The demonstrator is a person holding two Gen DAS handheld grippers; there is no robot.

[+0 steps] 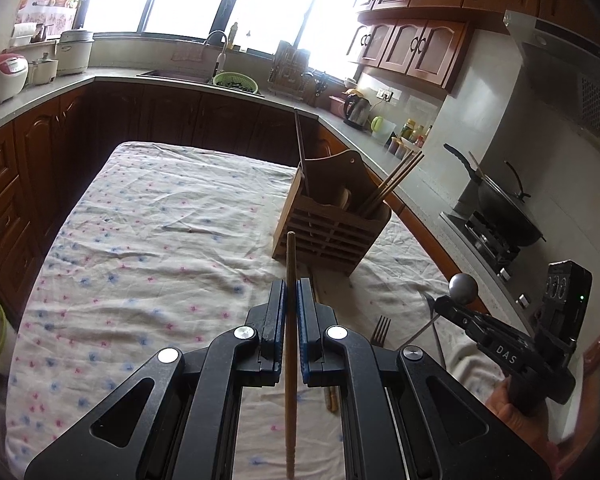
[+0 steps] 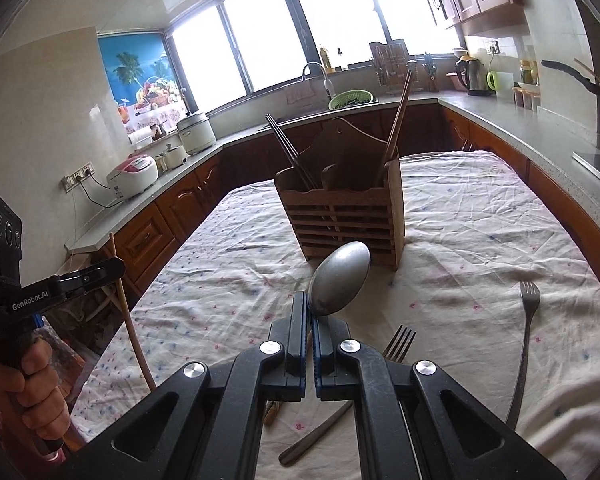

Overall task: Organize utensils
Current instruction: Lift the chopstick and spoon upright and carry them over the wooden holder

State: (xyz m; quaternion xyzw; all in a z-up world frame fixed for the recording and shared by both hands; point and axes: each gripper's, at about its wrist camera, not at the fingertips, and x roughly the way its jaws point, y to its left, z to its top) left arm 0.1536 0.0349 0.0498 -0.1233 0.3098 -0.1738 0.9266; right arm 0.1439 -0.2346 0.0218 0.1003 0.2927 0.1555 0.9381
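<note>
A slatted wooden utensil holder stands on the cloth-covered table, also in the right wrist view, with dark chopsticks in one side and brown chopsticks in the other. My left gripper is shut on a wooden chopstick, held above the cloth short of the holder. My right gripper is shut on a metal spoon, bowl pointing at the holder. The left gripper with its chopstick shows at the left of the right wrist view.
Two forks and a metal handle lie on the flowered tablecloth near the right gripper. Kitchen counters surround the table, with rice cookers, a sink, a kettle and a wok on the stove.
</note>
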